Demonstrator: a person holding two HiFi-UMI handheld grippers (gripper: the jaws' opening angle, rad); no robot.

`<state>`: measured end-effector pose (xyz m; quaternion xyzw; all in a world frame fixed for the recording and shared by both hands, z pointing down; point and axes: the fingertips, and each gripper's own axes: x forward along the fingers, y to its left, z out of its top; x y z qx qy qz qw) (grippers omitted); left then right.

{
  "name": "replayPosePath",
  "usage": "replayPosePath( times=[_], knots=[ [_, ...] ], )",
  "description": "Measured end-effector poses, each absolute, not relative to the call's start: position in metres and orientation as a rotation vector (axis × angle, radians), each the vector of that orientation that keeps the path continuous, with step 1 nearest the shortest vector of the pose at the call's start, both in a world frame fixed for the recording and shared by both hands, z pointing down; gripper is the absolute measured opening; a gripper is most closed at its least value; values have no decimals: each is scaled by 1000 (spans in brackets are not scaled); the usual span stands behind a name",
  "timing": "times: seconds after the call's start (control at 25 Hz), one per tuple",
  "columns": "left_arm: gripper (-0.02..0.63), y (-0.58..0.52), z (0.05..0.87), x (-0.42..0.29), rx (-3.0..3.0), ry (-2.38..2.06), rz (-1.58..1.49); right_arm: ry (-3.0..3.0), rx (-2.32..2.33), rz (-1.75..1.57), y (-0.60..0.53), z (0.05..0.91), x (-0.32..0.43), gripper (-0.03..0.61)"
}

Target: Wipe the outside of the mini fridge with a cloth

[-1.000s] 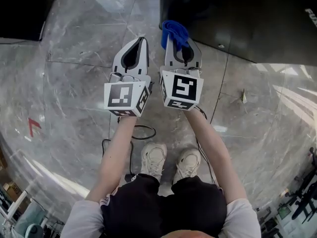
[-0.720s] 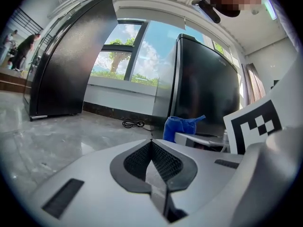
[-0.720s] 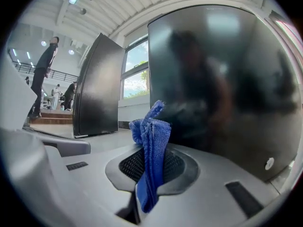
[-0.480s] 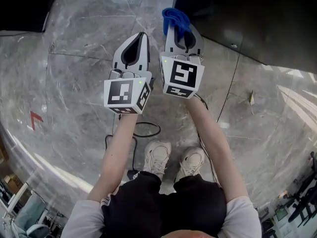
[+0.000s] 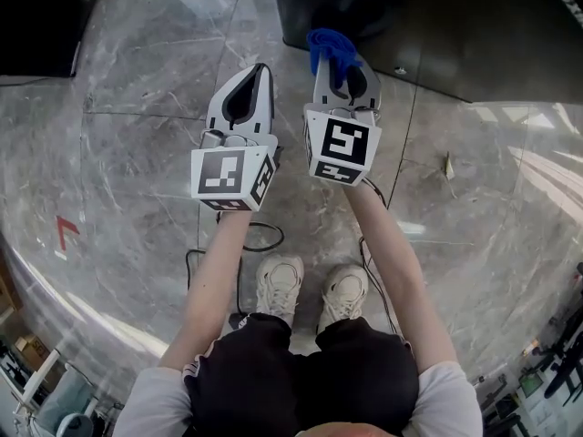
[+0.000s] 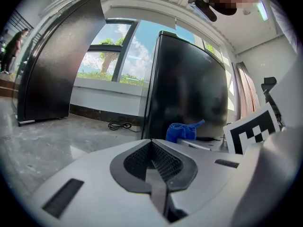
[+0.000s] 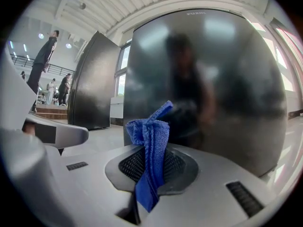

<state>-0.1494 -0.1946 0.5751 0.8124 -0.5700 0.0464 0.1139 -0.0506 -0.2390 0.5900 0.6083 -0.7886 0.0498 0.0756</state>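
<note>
My shoes (image 5: 278, 285): at 6 o'clock, straight below me on the grey marble floor (image 5: 137, 153).
Cable (image 5: 260, 239): a dark loop on the floor just ahead of my left shoe, under my left forearm.
My left gripper (image 5: 261, 71): at 11 o'clock, jaws pressed together with nothing between them; in the left gripper view (image 6: 152, 148) the ribbed pads meet in a single seam.
My right gripper (image 5: 342, 80): at 12 o'clock, just beside the left one and a little further forward, jaws clamped on the cloth.
Cloth (image 7: 151, 145): blue, pinched as a folded strip between my right pads, its bunched end sticking out past the tips toward the fridge (image 5: 328, 48).
Mini fridge (image 7: 203, 79): black and glossy, at 12 to 1 o'clock, filling the right gripper view beyond the cloth. From the head view its lower corner (image 5: 437, 25) sits right at the cloth; I cannot tell whether they touch.
Scrap (image 5: 447, 167): a small pale bit on the floor at 3 o'clock, near the fridge's base.
Red arrow mark (image 5: 64, 232): on the floor at 9 o'clock, well apart from me.
Second black cabinet (image 6: 57, 65): at 10 o'clock, well apart from the fridge, bare floor between them.
Window (image 6: 109, 56): far wall between the two black units, with another coiled cable (image 6: 119, 125) below it.
</note>
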Motion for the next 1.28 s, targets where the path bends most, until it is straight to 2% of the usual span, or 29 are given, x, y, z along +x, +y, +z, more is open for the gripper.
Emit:
replayPosePath(
  times=[0.44, 0.72, 0.96, 1.28],
  knots=[
    [3, -199, 576, -86, 2479, -1547, 156, -2284, 1905, 123, -223, 588, 29, 64],
    [3, -200, 572, -38, 2467, -1414, 51, -2166, 2033, 153, -213, 590, 93, 64],
    [3, -197, 577, -28, 2457, -1410, 77, -2020, 2107, 67, -206, 591, 154, 65],
    [3, -195, 577, -10, 2504, -1410, 126, -1929, 2220, 95, -203, 594, 198, 64]
  ],
)
